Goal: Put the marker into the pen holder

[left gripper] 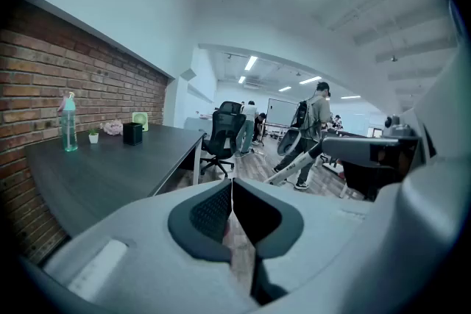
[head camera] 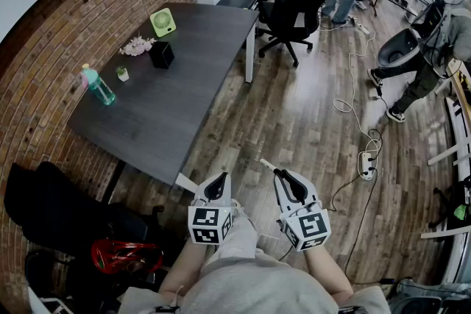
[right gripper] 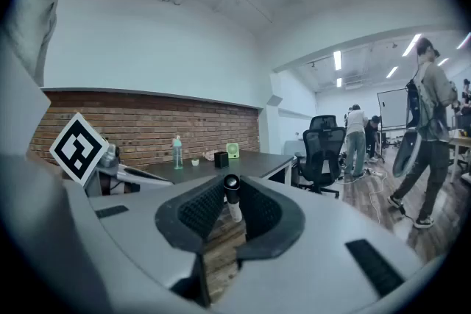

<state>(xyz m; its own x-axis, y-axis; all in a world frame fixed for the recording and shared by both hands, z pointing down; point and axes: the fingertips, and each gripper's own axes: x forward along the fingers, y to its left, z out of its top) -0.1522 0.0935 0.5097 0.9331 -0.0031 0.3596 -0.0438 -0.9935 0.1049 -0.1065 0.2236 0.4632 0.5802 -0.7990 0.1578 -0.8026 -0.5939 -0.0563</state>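
A white marker (right gripper: 232, 201) with a black cap (head camera: 279, 173) is clamped between the jaws of my right gripper (head camera: 282, 176), its tip poking out to the left as a white end (head camera: 266, 165). My left gripper (head camera: 218, 186) is shut with nothing between its pads (left gripper: 212, 211). Both grippers hang over the wooden floor, close to my body, short of the dark grey table (head camera: 199, 77). The black pen holder (head camera: 161, 54) stands far off on that table near the brick wall; it also shows as a small black box, the pen holder (left gripper: 132, 133), and as the holder (right gripper: 221, 158).
On the table stand a green fan (head camera: 163, 22), pink flowers (head camera: 137, 46), a small plant pot (head camera: 122, 73) and a teal bottle (head camera: 98, 85). A black office chair (head camera: 295, 7) is beyond the table. Cables and a power strip (head camera: 365, 165) lie on the floor at right. People stand at the back.
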